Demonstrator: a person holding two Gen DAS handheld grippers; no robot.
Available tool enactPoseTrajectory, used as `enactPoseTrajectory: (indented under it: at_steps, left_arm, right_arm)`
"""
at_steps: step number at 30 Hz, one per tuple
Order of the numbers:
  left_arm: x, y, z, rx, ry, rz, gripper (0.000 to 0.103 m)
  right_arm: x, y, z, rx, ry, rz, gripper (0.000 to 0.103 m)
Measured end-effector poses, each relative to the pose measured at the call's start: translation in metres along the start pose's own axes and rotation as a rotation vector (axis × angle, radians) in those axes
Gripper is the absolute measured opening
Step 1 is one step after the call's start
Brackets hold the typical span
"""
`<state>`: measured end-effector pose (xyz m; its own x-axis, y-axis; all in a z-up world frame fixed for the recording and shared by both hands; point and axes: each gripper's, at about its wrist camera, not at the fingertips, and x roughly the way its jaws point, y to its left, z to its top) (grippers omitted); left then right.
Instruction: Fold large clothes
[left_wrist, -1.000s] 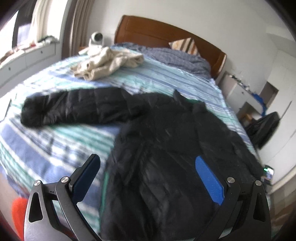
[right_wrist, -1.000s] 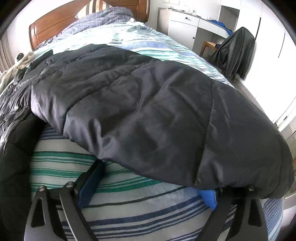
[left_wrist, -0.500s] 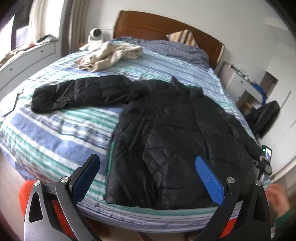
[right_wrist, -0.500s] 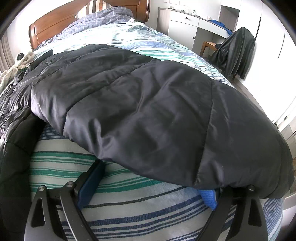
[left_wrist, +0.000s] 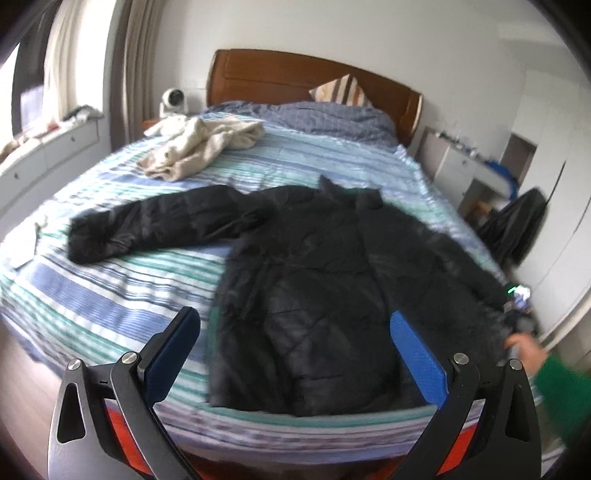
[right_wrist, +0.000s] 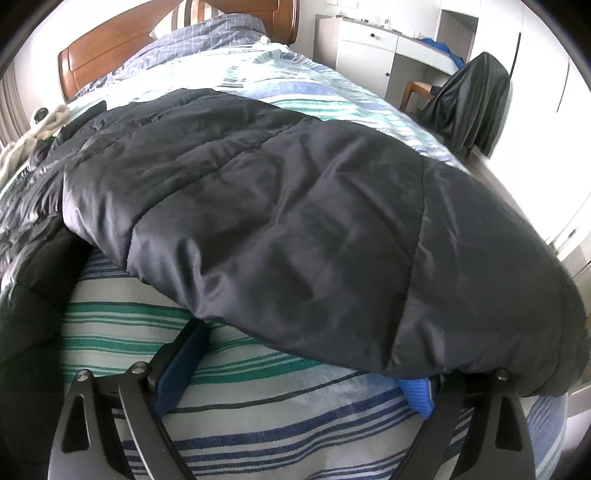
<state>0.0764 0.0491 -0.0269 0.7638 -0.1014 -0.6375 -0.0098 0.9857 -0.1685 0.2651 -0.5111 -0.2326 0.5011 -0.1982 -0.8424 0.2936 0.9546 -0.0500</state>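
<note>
Both grippers stand with their fingers spread wide: the left gripper (left_wrist: 295, 354) hangs above the foot of the bed (left_wrist: 110, 306) holding nothing, and the right gripper (right_wrist: 295, 369) sits low at the cuff end of one sleeve (right_wrist: 295, 221), its blue pads apart with the quilted fabric draped over the outer one, not pinched as far as I can tell. From the left wrist view, the black puffer jacket (left_wrist: 314, 295) lies flat on the bed, both sleeves stretched outward and the collar toward the headboard (left_wrist: 295, 77). I judge the folding barely begun: spreading looks done, while no sleeve or hem is turned in yet. Beyond the jacket's collar lies a beige garment (left_wrist: 199, 147), well apart, with open striped bedding between. The jacket's hem sits near the bed's foot edge, so little margin remains there.
</note>
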Motion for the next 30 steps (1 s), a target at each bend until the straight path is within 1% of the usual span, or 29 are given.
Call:
enactPoseTrajectory:
  at_steps: [2,3,5,6,8,9,10,11,12,13,15,16,18,19,20,21,22,23,24,25,26,28,30]
  left_arm:
    - [0.001,0.009,-0.004,-0.01,0.004,0.035,0.103]
    - [0.001,0.015,-0.005,-0.027,0.005,0.047,0.103]
    - [0.003,0.025,-0.009,-0.058,0.006,0.068,0.103]
    - [0.004,0.027,-0.01,-0.066,0.007,0.074,0.103]
    - [0.011,0.032,-0.013,-0.077,0.02,0.087,0.103]
    - [0.015,0.034,-0.013,-0.076,0.031,0.089,0.103]
    - [0.016,0.033,-0.014,-0.075,0.037,0.086,0.103]
    - [0.02,0.032,-0.012,-0.07,0.046,0.076,0.103]
    - [0.02,0.029,-0.011,-0.062,0.048,0.065,0.103]
    - [0.019,0.027,-0.009,-0.053,0.044,0.057,0.103]
    - [0.013,0.022,-0.004,-0.036,0.022,0.051,0.103]
    - [0.008,0.019,-0.002,-0.03,0.004,0.05,0.103]
    - [0.0,0.017,-0.001,-0.031,-0.027,0.054,0.103]
    - [-0.003,0.018,-0.002,-0.037,-0.035,0.058,0.103]
    - [-0.004,0.019,-0.003,-0.045,-0.036,0.062,0.103]
    - [-0.005,0.021,-0.006,-0.056,-0.03,0.067,0.103]
    - [-0.003,0.022,-0.008,-0.062,-0.022,0.073,0.103]
    - [-0.001,0.025,-0.012,-0.069,-0.003,0.083,0.103]
    - [0.001,0.027,-0.014,-0.072,0.011,0.09,0.103]
    - [0.004,0.03,-0.016,-0.075,0.025,0.097,0.103]
    - [0.005,0.032,-0.018,-0.074,0.031,0.105,0.103]
    - [0.008,0.034,-0.02,-0.067,0.033,0.122,0.103]
    - [0.015,0.035,-0.02,-0.065,0.041,0.118,0.103]
  right_arm:
    - [-0.016,-0.002,-0.003,0.005,-0.004,0.063,0.096]
    - [-0.037,-0.003,-0.011,0.023,-0.031,0.113,0.095]
    - [-0.077,-0.008,-0.031,0.085,-0.109,0.159,0.095]
    - [-0.096,-0.013,-0.044,0.132,-0.136,0.176,0.095]
    - [-0.12,-0.027,-0.065,0.236,-0.184,0.206,0.095]
    - [-0.13,-0.041,-0.075,0.318,-0.223,0.238,0.095]
    - [-0.133,-0.06,-0.084,0.428,-0.256,0.28,0.095]
    - [-0.13,-0.08,-0.088,0.542,-0.267,0.304,0.095]
    - [-0.126,-0.095,-0.089,0.629,-0.272,0.312,0.095]
    - [-0.118,-0.116,-0.092,0.748,-0.282,0.317,0.095]
    - [-0.099,-0.154,-0.095,0.979,-0.306,0.303,0.095]
    - [-0.089,-0.166,-0.096,1.053,-0.312,0.313,0.095]
    - [-0.062,-0.19,-0.096,1.214,-0.285,0.338,0.095]
    - [-0.056,-0.195,-0.094,1.246,-0.286,0.331,0.095]
    - [-0.052,-0.199,-0.088,1.25,-0.297,0.306,0.093]
    - [-0.052,-0.2,-0.081,1.226,-0.307,0.268,0.074]
    - [-0.055,-0.198,-0.071,1.186,-0.307,0.211,0.053]
    - [-0.059,-0.195,-0.062,1.143,-0.304,0.158,0.01]
    - [-0.069,-0.188,-0.051,1.099,-0.328,0.14,0.01]
    - [-0.08,-0.183,-0.043,1.06,-0.362,0.159,0.01]
    - [-0.099,-0.168,-0.029,0.977,-0.411,0.189,0.01]
    - [-0.143,-0.131,0.002,0.746,-0.491,0.232,0.01]
    - [-0.195,-0.07,0.031,0.474,-0.575,0.294,0.01]
